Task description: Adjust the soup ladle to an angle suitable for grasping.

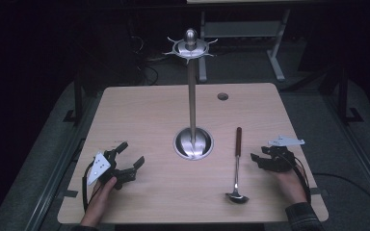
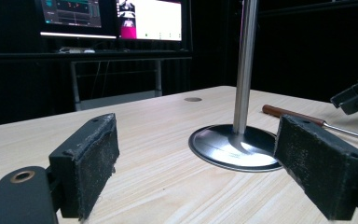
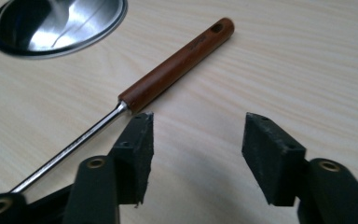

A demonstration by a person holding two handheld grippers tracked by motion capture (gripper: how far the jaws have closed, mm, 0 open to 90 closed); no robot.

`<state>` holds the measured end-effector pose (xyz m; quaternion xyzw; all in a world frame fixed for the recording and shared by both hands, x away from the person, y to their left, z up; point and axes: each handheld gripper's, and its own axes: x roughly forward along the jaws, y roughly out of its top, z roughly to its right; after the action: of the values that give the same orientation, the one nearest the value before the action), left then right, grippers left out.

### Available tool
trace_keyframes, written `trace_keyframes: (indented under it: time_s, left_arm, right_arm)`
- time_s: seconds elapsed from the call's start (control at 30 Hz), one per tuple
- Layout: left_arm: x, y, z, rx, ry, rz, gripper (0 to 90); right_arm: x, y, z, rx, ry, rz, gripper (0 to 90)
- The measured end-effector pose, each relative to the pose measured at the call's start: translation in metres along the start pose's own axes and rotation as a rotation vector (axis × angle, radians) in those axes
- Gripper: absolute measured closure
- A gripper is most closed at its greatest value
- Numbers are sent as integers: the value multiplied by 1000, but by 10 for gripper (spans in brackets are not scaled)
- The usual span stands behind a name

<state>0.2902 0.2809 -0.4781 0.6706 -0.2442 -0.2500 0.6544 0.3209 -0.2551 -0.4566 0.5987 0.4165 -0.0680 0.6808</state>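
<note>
Here, my right gripper (image 1: 259, 160) hovers just beside the ladle (image 1: 237, 166) — jaws apart, gripping nothing; the ladle lies flat on the table (image 1: 139, 110), right of the stand (image 1: 192, 98) — left gripper (image 1: 127, 161) open too

stand (image 1: 192, 139): standing at the middle of the desk (image 1: 144, 110)
ladle (image 1: 237, 166): lying on the desk, right of the stand
right tongs (image 1: 256, 159): sitting just right of the ladle
left tongs (image 1: 131, 156): sitting left of the stand

Lab: monitors (image 2: 112, 18), dark room, test table (image 1: 139, 110).
</note>
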Motion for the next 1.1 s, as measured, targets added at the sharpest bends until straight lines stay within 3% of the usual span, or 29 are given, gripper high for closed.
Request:
trace_keyframes:
  time_s: [0.47,0.7,1.1]
  left_arm:
    - [0,0,0,1,-1,0,131]
    - [0,0,0,1,-2,0,131]
    - [0,0,0,-6,-1,0,131]
  right_arm:
    - [7,16,5,21,-14,38,756]
    - [17,23,7,20,17,53,872]
    - [41,26,12,32,70,56,892]
